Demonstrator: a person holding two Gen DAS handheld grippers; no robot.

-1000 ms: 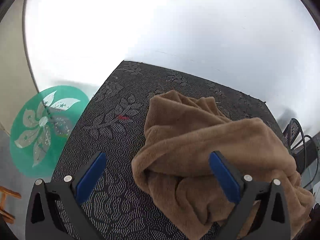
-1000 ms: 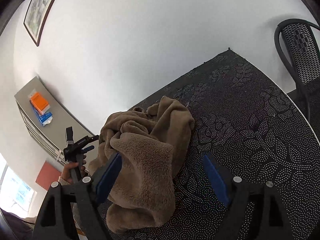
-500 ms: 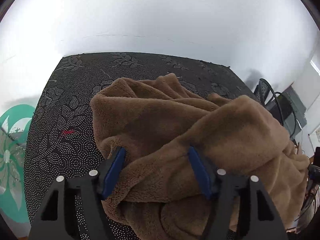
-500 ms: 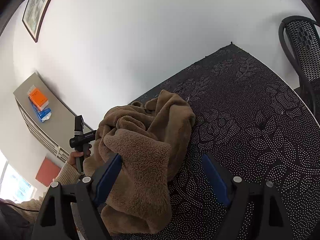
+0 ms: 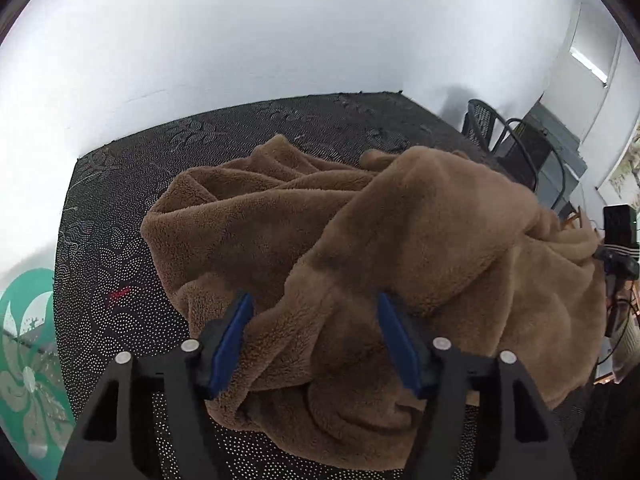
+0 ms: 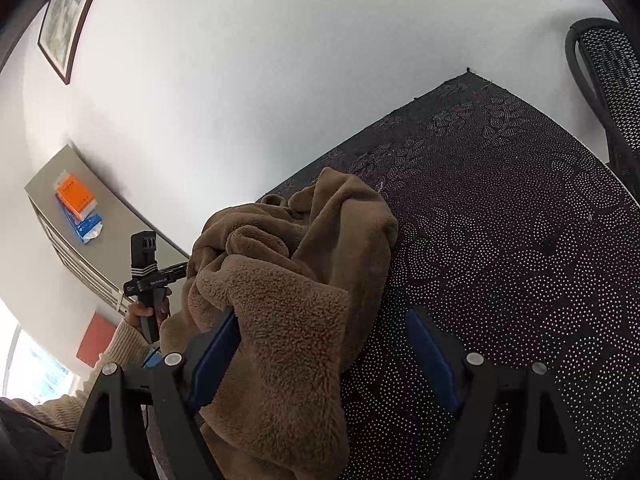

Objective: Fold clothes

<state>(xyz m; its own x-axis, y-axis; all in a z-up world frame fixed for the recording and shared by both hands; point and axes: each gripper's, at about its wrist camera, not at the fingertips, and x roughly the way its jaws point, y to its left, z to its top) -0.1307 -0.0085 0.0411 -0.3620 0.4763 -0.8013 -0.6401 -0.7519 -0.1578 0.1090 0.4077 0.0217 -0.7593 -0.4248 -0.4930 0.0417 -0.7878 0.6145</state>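
Left wrist view, lower centre: left tool (image 5: 314,336), blue pads spread and pressed into the nap of the brown fleece garment (image 5: 400,248), a thick ridge of pile bulging between them; pads parted, not yet clamped, so fabric bracketed rather than gripped. Above and right of the pads: garment heaped in one bunched mound, rolled lobes and deep creases, no flat panel, no straight edge, no sleeve or hem told apart. Left and beyond: bare desk (image 5: 120,240) in a dark dotted cover, a small red mark at mid-left. Far right edge: part of the other handle. Upper right: black mesh chair (image 5: 500,136) and grey cabinet against the white wall.

Right wrist view, lower centre: right tool (image 6: 324,344), pads wide apart; left pad buried behind a hanging fold of the same garment (image 6: 304,280), right pad over bare desk (image 6: 520,240); nothing pinched. Centre left: the heap, lying toward the left side of the cover. Left, beyond the heap: a hand (image 6: 150,312) in a cream sleeve gripping the other handle. Upper left: shelf with an orange box (image 6: 74,196); framed picture at the top corner.

Progress, judged from the heap: garment crumpled, no finished fold visible; spreading flat and every fold left to make.
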